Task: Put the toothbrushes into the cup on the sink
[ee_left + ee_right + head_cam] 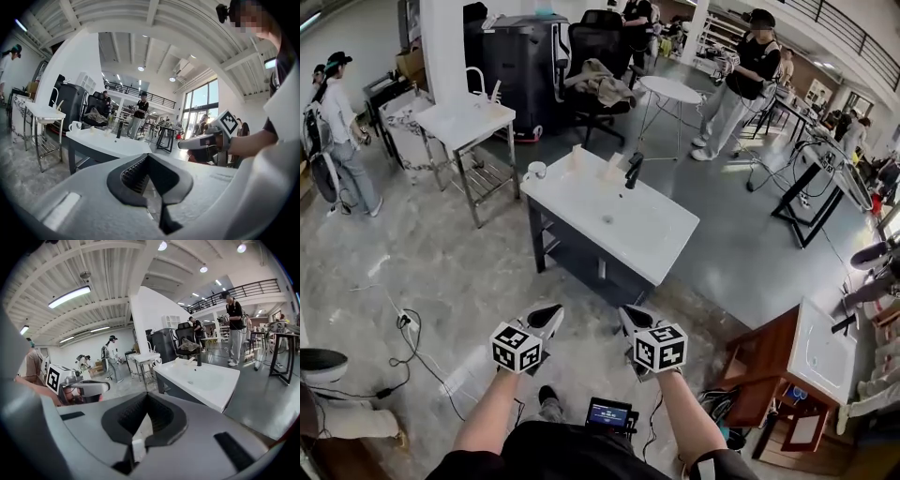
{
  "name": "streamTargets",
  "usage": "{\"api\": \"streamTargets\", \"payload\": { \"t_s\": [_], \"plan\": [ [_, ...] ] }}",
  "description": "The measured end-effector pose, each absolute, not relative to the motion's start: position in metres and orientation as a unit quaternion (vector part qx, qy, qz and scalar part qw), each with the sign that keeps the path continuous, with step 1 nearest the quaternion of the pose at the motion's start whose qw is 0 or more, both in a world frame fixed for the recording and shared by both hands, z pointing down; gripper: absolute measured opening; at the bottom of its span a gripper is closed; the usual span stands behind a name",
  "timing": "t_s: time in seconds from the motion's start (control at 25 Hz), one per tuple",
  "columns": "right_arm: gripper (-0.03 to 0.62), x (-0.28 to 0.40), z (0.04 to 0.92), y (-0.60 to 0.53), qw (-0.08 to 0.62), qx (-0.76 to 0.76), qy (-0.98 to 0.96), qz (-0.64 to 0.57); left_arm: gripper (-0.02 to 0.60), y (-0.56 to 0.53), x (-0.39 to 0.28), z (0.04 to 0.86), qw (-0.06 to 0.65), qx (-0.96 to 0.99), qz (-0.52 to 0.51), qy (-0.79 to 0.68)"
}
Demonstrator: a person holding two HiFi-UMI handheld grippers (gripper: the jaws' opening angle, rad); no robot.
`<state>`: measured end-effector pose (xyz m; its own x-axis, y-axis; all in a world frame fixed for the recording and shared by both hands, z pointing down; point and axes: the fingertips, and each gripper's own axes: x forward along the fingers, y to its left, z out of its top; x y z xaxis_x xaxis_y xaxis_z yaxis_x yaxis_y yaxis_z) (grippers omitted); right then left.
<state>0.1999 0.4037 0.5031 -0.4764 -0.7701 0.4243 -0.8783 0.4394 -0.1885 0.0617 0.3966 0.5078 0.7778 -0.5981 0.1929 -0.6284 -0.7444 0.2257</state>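
Sitting on the sink (661, 246), the cup (536, 170) lies well beyond both jaws.

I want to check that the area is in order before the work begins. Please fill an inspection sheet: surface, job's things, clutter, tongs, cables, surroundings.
Surface: white sink top with a black tap at its rear.
Job's things: white cup on the sink's left corner; toothbrushes cannot be made out.
Clutter: pale items at the rear edge, too small to identify.
Grippers: left tongs and right tongs both shut, holding nothing, short of the sink.
Cables: cables loose on the floor at the left.
Surroundings: people standing about, office chair, round table, second sink at the right.
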Motion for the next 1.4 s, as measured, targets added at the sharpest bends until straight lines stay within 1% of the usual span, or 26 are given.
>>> {"api": "streamTargets", "payload": {
  "t_s": [0.28, 0.52, 0.96, 1.4],
  "plan": [
    [0.009, 0.164, 0.494, 0.337, 0.138, 0.503, -0.832, 0.190, 0.007, 0.327, 0.030, 0.505, 0.146, 0.938, 0.042, -0.311],
    [0.009, 0.151, 0.510, 0.305, 0.145, 0.509, -0.824, 0.205, 0.007, 0.292, 0.015, 0.520, 0.162, 0.937, 0.046, -0.305],
    [0.009, 0.154, 0.532, 0.215, 0.144, 0.497, -0.824, 0.231, 0.008, 0.217, 0.023, 0.540, 0.184, 0.931, 0.060, -0.309],
    [0.009, 0.182, 0.539, 0.087, 0.114, 0.484, -0.828, 0.260, 0.006, 0.105, 0.051, 0.539, 0.174, 0.927, 0.101, -0.315]
  ]
}}
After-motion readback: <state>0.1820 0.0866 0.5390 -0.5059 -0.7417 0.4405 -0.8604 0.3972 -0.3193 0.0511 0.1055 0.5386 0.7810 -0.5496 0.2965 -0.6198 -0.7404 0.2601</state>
